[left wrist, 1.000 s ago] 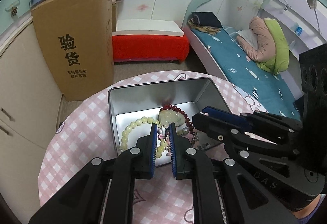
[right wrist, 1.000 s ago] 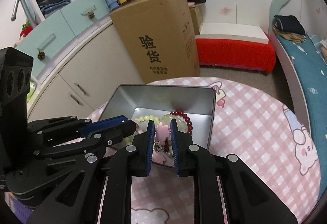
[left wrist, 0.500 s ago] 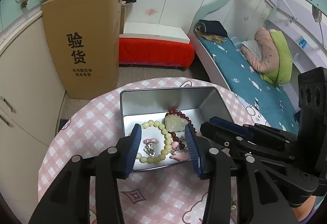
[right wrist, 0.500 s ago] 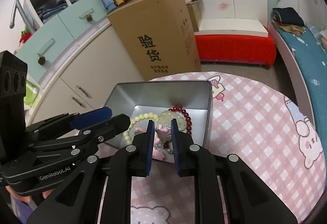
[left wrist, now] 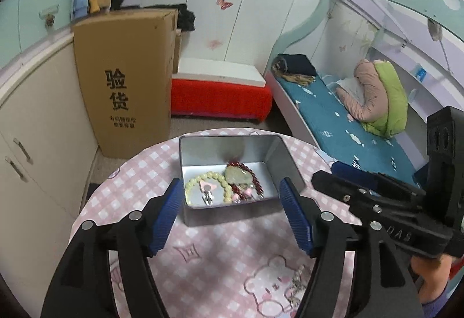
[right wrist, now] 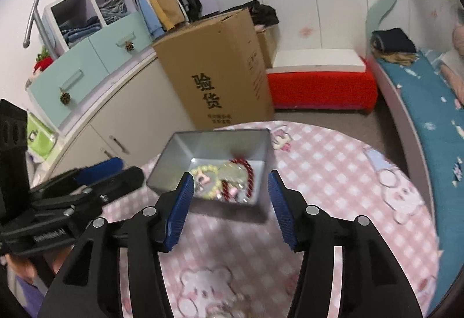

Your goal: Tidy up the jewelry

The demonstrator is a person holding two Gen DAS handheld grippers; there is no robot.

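A round table with a pink checked cloth point(left wrist: 139, 181) carries an open metal tin point(left wrist: 278, 155). Inside the tin lie a pale bead bracelet point(left wrist: 203, 177), a dark red bead bracelet point(left wrist: 255, 178) and a pale green pendant point(left wrist: 236, 174). The left gripper point(left wrist: 232, 207) and right gripper point(right wrist: 230, 199) have just been opening; both stand wide apart, nothing between their jaws.

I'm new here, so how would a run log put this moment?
left gripper: open, empty | right gripper: open, empty | jewelry: in tin
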